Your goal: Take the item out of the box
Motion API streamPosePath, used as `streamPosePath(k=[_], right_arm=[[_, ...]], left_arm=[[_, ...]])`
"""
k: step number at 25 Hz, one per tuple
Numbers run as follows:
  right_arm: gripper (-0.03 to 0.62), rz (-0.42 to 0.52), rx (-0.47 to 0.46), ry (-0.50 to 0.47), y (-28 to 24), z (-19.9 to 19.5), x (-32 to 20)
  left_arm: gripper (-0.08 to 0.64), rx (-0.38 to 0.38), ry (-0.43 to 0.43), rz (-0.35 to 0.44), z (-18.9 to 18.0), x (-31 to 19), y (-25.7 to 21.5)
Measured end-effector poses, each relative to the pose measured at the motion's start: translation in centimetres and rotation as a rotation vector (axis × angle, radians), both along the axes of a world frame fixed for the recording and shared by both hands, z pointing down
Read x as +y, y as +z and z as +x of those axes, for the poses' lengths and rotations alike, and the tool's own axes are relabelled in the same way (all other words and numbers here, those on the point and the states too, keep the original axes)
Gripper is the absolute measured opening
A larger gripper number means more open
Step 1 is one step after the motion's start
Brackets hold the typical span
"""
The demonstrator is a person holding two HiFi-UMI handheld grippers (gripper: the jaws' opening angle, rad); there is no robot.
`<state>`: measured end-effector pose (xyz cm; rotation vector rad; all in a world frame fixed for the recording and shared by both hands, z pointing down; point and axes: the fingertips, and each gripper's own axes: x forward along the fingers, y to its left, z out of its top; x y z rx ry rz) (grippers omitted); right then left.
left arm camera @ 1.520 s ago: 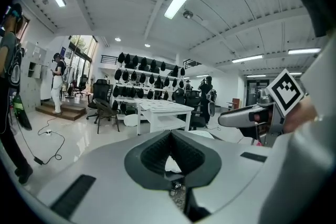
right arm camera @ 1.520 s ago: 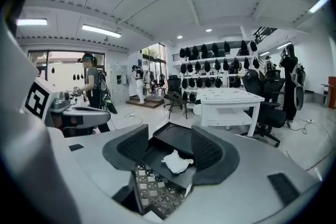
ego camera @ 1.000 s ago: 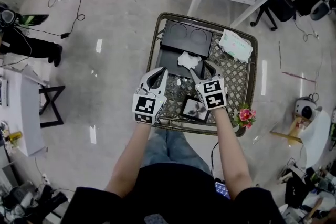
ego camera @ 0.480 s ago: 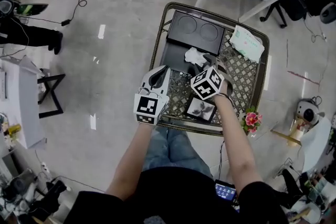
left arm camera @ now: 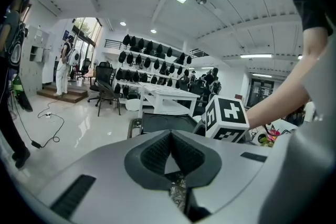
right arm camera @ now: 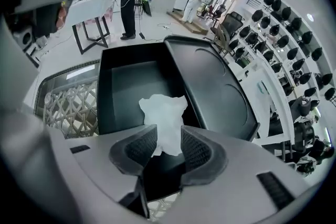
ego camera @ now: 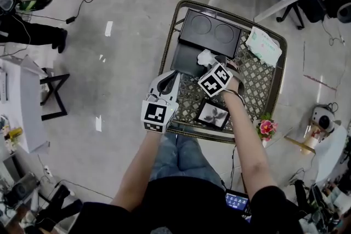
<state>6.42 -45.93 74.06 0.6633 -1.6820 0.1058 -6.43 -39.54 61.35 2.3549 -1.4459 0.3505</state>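
The right gripper (right arm camera: 169, 138) has its ribbed fingers (right arm camera: 137, 148) half apart. They have just been closing and straddle the near end of the crumpled white wad (right arm camera: 163, 110), with no squeeze showing. The wad lies in the matte black box (right arm camera: 118, 86), close to its 3 o'clock wall, and bare floor stays open toward 9 o'clock. The lid (right arm camera: 215, 86), with round recesses, lies flat beyond that wall. Only the head view shows the whole curved rim of the lattice counter (ego camera: 253, 75), a packet (ego camera: 264, 45) at 2 o'clock and a photo (ego camera: 213, 114) at 6 o'clock. The left gripper (left arm camera: 170, 132), fingers (left arm camera: 153, 155) pressed together on nothing, hangs at the counter's 8 o'clock edge.
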Motion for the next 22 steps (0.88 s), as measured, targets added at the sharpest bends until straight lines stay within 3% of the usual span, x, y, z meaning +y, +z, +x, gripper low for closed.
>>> streamPosePath(k=[6, 10, 22], right_arm=[[0.102, -0.028, 0.051, -0.033, 1.2, 0.1, -0.1], [0.028, 0.002, 0.098, -0.095, 1.4, 0.1, 0.1], [0.011, 0.043, 0.096, -0.137, 0.5, 0.1, 0.3]], left_arm=[[0.020, -0.002, -0.004, -0.005, -0.3, 0.0, 0.4], [0.020, -0.004, -0.007, -0.012, -0.4, 0.1, 0.7], [0.020, -0.005, -0.008, -0.009, -0.3, 0.2, 0.7]])
